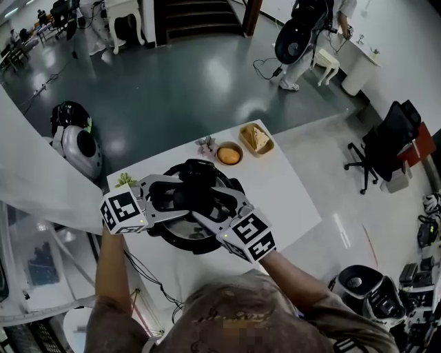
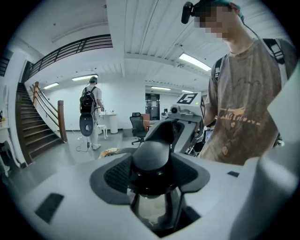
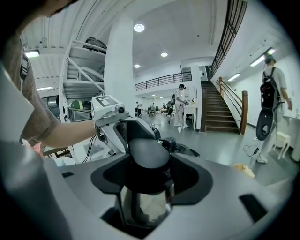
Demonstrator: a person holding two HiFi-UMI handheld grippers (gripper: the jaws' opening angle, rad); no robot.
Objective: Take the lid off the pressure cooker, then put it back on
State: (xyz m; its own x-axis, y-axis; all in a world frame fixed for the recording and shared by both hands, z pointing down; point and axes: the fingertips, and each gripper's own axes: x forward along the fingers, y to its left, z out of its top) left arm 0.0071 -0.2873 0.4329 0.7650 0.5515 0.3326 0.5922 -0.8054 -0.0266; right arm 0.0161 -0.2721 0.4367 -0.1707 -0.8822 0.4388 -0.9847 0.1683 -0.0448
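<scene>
While pressure cooker (image 1: 196,233) sits on table (image 1: 289,200), left half, left claw (image 2: 151,171) clamps black handle (image 2: 150,157), jaws wide around it. Right claw (image 3: 145,171) clamps opposite handle (image 3: 147,154), equally wide. Lid (image 1: 198,180) appears seated. 2 food bowls (image 1: 229,154) at table's far edge.

A dark staircase (image 1: 200,17) rises from the glossy grey floor (image 1: 179,89).
</scene>
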